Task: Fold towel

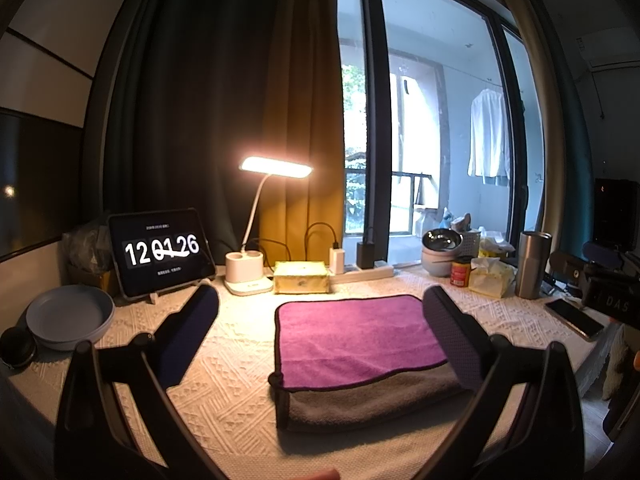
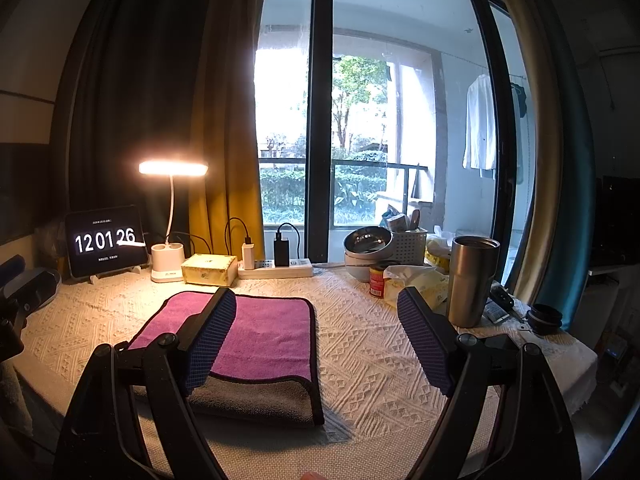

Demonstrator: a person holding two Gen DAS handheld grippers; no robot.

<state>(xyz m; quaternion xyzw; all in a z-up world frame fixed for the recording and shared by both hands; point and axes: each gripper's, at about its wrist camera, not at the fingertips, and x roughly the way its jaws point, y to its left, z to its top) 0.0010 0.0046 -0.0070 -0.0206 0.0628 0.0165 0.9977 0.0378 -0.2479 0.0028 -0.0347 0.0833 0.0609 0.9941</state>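
A purple towel (image 1: 356,340) with a grey underside and dark trim lies folded on the cream patterned tablecloth (image 1: 224,376); the grey layer sticks out at its near edge. It also shows in the right wrist view (image 2: 264,336). My left gripper (image 1: 320,320) is open and empty, raised over the towel's left part, with its right finger in front of the towel's right edge. My right gripper (image 2: 316,320) is open and empty, above the towel's right edge. The left gripper also shows at the far left of the right wrist view (image 2: 24,292).
At the back stand a tablet clock (image 1: 160,254), a lit desk lamp (image 1: 256,240), a yellow box (image 1: 302,278), a power strip (image 2: 276,269), bowls (image 2: 366,252), a red can (image 2: 377,280), tissues (image 2: 420,284) and a steel tumbler (image 2: 472,280). Grey plates (image 1: 70,316) lie left, a phone (image 1: 574,318) right.
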